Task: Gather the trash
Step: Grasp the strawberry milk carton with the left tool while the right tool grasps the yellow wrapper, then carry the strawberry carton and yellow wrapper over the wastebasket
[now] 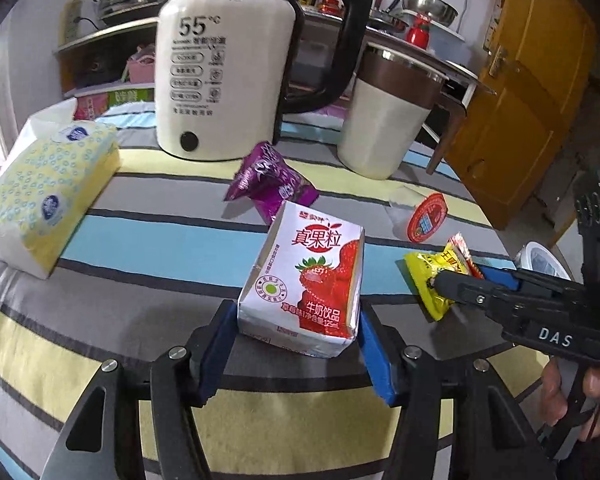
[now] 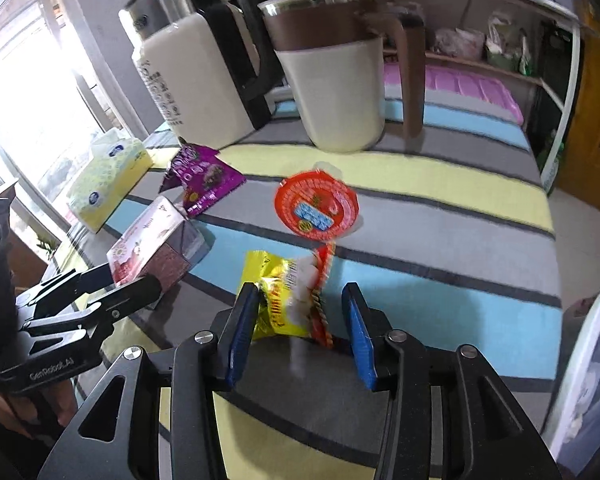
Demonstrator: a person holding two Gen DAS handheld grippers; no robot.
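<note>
two grippers among snack litter on a striped surface

the left gripper has its blue-padded jaws on both sides of a small strawberry milk carton. the carton stands tilted on the striped cloth surface, and the pads touch or nearly touch its lower edges; whether they press it firmly is hard to tell.

the right gripper is open around a crumpled yellow wrapper. its left pad touches the wrapper, while its right pad stands apart from it. the wrapper lies on the cloth near the right edge.

just beyond the yellow wrapper lies a clear plastic cup with a round red foil lid, tipped on its side. a purple snack packet lies behind the carton, close to it.

at the back stand a cream electric kettle with a black handle, and a cream jug with a brown rim to its right. a yellow tissue pack rests at the left.
</note>
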